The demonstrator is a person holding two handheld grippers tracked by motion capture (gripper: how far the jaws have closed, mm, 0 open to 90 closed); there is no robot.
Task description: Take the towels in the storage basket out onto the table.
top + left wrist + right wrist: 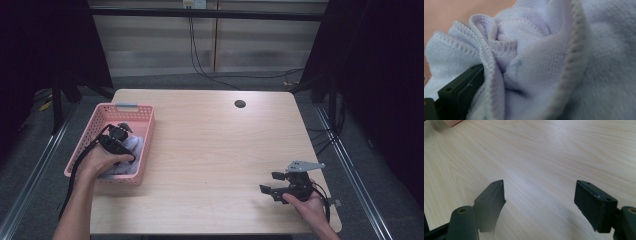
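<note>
At the left edge of the tabletop (215,150) sits a pink basket (100,116), and inside it lies a crumpled pale lilac towel (131,150), bunched toward the near end of the basket. The left gripper (120,131) reaches down into the basket, carried by the person's left hand (100,161), with its tip right at the cloth. From the left gripper view, the towel's folds and stitched hems (486,62) crowd close around the tool: one black finger (461,87) shows at the lower left with cloth lying against it and draped over its edge, while the other finger is buried under fabric, so I cannot tell whether the fingers are apart or pressed on the towel. Farther right, well apart from the basket, the right gripper (272,184) rests near the tabletop's front right corner in the person's right hand (312,205). In the right gripper view its two black fingers (490,202) stand wide apart over bare wood, with nothing between them.
</note>
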